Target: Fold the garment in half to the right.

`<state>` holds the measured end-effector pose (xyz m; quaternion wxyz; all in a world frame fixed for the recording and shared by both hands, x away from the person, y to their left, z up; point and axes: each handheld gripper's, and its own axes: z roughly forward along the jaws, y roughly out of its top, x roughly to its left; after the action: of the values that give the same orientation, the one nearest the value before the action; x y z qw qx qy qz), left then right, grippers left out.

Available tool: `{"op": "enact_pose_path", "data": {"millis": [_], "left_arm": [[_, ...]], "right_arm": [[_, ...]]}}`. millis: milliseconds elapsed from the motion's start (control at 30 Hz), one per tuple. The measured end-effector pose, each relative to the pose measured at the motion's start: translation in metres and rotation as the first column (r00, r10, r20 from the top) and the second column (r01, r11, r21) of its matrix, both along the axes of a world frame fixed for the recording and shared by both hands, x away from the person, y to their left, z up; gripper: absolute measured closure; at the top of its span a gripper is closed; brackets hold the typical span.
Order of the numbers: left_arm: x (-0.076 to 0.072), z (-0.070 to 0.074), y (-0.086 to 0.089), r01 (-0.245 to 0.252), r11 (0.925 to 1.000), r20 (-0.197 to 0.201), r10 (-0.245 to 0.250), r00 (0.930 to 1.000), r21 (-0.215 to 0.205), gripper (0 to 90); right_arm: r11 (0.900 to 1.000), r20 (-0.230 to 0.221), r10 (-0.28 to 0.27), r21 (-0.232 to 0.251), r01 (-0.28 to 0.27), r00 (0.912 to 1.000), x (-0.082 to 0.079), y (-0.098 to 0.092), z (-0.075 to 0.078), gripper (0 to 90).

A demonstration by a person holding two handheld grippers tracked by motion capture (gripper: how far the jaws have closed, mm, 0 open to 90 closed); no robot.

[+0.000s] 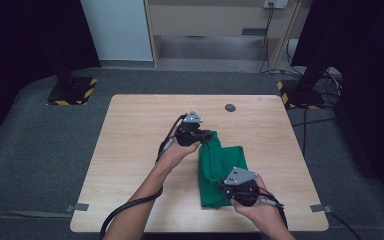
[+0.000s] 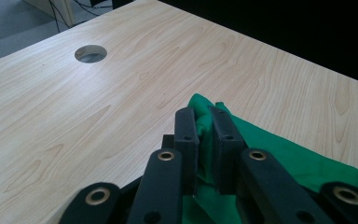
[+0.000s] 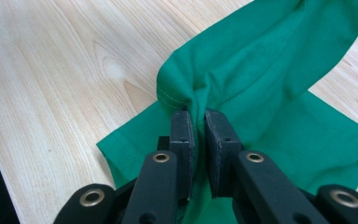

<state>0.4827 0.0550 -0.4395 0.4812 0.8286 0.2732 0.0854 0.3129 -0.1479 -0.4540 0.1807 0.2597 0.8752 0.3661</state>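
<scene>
**Both grippers clamped on the green cloth**

The left gripper (image 1: 206,135) has its jaws nearly together, pinching a fold at the far end of the cloth (image 1: 219,170); in the left gripper view the fabric bunches up between the two black pads (image 2: 186,135). The right gripper (image 1: 226,186) is likewise closed tight on the cloth, at its near end; in the right gripper view a stitched hem edge sits just above the pads (image 3: 182,133) and the cloth is gathered into a ridge running away from them.

The cloth lies on a pale wooden table (image 1: 130,165), right of centre, stretching from the middle toward the near edge. The table has a round cable hole (image 1: 230,107) near its far edge, well apart from the cloth. Grey carpet (image 1: 35,150) surrounds the table. Two dark stands with yellow-and-black striped bases (image 1: 72,92) flank the far corners, and cables (image 1: 325,85) lie by the right one. Behind are a white panel (image 1: 117,30) and a wooden cabinet (image 1: 215,20).

The high view gives the person's forearms, both grey plates and the trailing cables. The left gripper view brings the cable hole (image 2: 90,53) close and shows the wood grain; the right gripper view shows the cloth's ribbed weave and pale stitching
</scene>
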Motion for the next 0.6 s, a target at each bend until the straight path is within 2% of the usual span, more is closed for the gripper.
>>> {"op": "enact_pose_path", "data": {"millis": [267,600], "left_arm": [[0.0006,-0.0033,-0.0071,0.007,1.0000,-0.004,-0.007,1.0000,0.000,82.9],[-0.0004,-0.0059,-0.0030,-0.004,0.9999,-0.016,0.004,0.9999,-0.015,82.0]], "right_arm": [[1.000,-0.005,-0.016,-0.002,0.016,0.9999,-0.0004,-0.0075,-0.0016,82.3],[1.000,0.001,-0.008,-0.011,0.008,1.0000,-0.0013,-0.0051,-0.0009,82.4]]}}
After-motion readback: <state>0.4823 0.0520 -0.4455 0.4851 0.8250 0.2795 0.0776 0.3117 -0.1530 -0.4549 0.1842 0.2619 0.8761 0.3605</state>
